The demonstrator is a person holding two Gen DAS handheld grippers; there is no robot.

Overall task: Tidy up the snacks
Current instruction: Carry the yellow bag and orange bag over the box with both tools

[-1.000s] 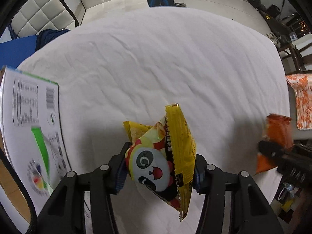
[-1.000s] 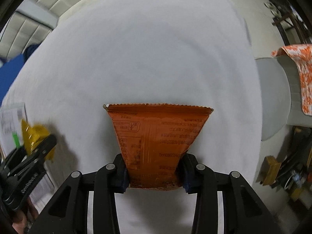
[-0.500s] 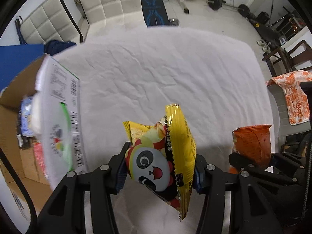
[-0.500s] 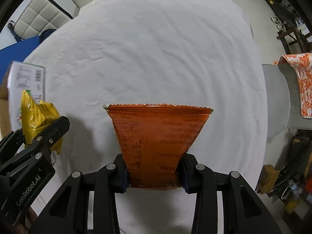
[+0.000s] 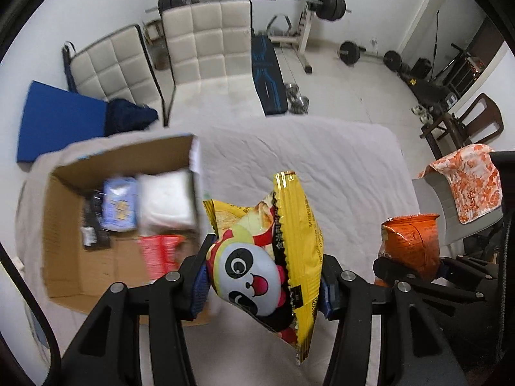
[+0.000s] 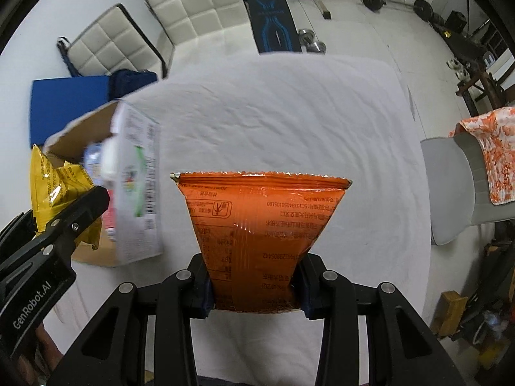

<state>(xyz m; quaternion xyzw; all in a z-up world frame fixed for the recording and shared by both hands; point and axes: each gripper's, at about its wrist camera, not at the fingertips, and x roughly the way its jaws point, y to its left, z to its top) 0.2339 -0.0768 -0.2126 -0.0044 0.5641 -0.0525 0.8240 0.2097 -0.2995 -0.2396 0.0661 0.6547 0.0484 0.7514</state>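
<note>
Your left tongs point(image 5: 262, 284) clamp yellow bag point(image 5: 273, 251), now swung above open box point(image 5: 64, 222); a second ago only desk point(image 5: 322, 160). Right tongs point(image 6: 254, 284) grip orange bag point(image 6: 257, 228). Drop next.

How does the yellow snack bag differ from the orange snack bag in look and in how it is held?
The yellow snack bag shows a cartoon panda face; the orange snack bag shows only printed text. The yellow one sits crumpled and tilted in the left gripper; the orange one stands upright and flat in the right gripper. Both are sealed, clamped near the bottom, held above the white cloth.
</note>
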